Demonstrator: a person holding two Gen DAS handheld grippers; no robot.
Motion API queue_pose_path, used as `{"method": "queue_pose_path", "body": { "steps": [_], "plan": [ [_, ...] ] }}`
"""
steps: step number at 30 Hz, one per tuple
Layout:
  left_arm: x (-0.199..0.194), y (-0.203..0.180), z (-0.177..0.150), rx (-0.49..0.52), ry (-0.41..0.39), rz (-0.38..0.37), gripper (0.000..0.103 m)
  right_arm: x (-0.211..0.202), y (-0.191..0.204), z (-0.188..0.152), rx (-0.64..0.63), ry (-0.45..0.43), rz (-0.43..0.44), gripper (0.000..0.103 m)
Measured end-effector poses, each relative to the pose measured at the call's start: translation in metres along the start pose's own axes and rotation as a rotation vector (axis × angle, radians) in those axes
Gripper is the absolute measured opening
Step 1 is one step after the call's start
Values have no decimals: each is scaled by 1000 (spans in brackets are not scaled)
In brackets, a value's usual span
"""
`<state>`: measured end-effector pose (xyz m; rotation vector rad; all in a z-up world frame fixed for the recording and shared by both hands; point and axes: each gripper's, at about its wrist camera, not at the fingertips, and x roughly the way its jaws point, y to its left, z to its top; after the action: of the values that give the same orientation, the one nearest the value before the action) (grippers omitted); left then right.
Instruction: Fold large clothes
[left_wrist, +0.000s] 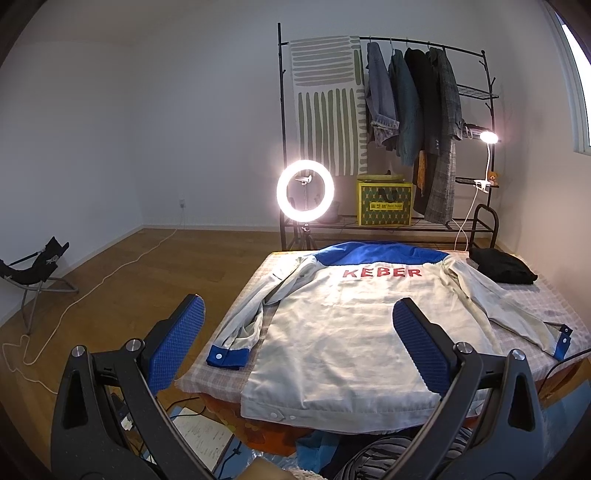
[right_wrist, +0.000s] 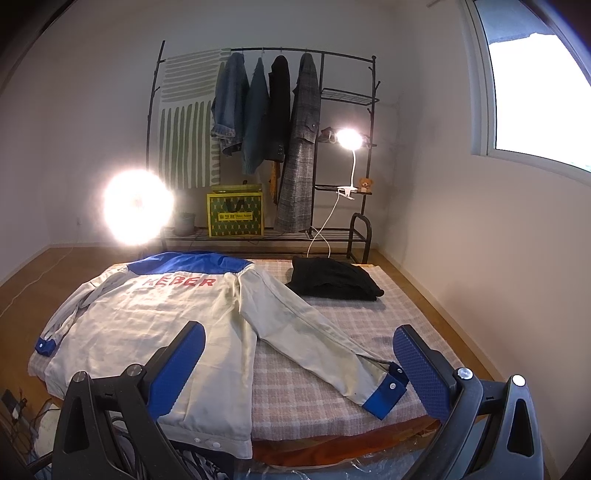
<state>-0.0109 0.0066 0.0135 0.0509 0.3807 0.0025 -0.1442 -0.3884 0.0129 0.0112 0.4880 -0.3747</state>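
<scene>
Left wrist view, jacket (left_wrist: 343, 332) spread flat on surface (left_wrist: 554, 306), black folded garment (left_wrist: 504, 266) beside sleeve, ring light (left_wrist: 305, 191) and rack (left_wrist: 388, 129) behind, both grippers' fingers (left_wrist: 184, 332) wide, empty.

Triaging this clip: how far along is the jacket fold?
Done: the white-and-blue jacket lies spread back-up on the checked mat, sleeves out to both sides; a folded black garment sits at the far corner. In hand: nothing. The left gripper and right gripper are both open, above the near hem, apart from the cloth. Left: every fold, both sleeves in, then the body.
</scene>
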Motion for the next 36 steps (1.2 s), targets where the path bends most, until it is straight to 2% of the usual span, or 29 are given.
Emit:
{"method": "queue_pose_path", "body": {
  "steps": [36],
  "plan": [
    [-3, 5, 4, -2, -8, 6, 103, 1, 3, -1, -1, 2, 10, 103]
  ]
}}
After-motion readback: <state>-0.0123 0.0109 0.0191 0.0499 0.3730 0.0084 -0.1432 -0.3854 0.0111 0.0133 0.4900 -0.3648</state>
